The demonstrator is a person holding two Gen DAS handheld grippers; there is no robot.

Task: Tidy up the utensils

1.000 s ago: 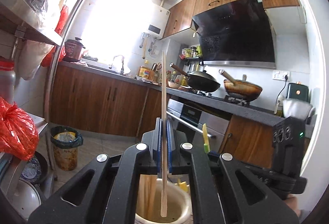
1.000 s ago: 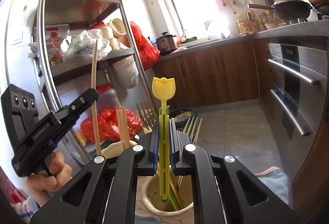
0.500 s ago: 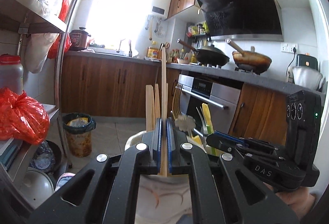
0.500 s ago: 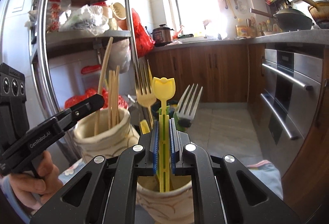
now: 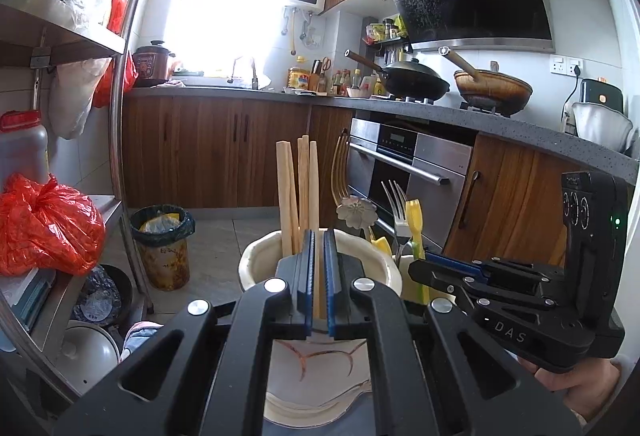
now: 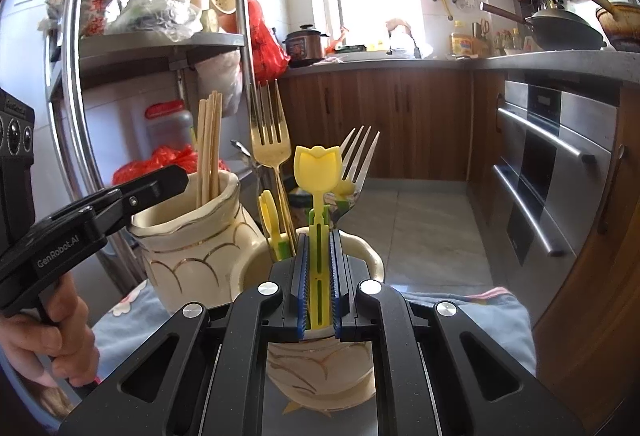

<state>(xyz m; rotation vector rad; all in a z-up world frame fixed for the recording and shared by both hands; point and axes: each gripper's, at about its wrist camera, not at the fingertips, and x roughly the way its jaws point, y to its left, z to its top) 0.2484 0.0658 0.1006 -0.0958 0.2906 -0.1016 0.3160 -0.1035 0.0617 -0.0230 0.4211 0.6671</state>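
Left wrist: tongs [image 5: 319, 276] grip a chopstick [image 5: 314, 195] standing in the vase [image 5: 256, 264].

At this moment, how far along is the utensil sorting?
Mostly done: chopsticks stand in one vase, forks in the other vase. In hand: the left gripper lowers a last chopstick, the right gripper a yellow tulip pick. Left: release both.

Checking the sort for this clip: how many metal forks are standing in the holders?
2. A gold fork and a silver fork, both tines up in the right-hand ceramic holder, behind the yellow tulip utensil. The chopstick holder shows none; others could be hidden inside.
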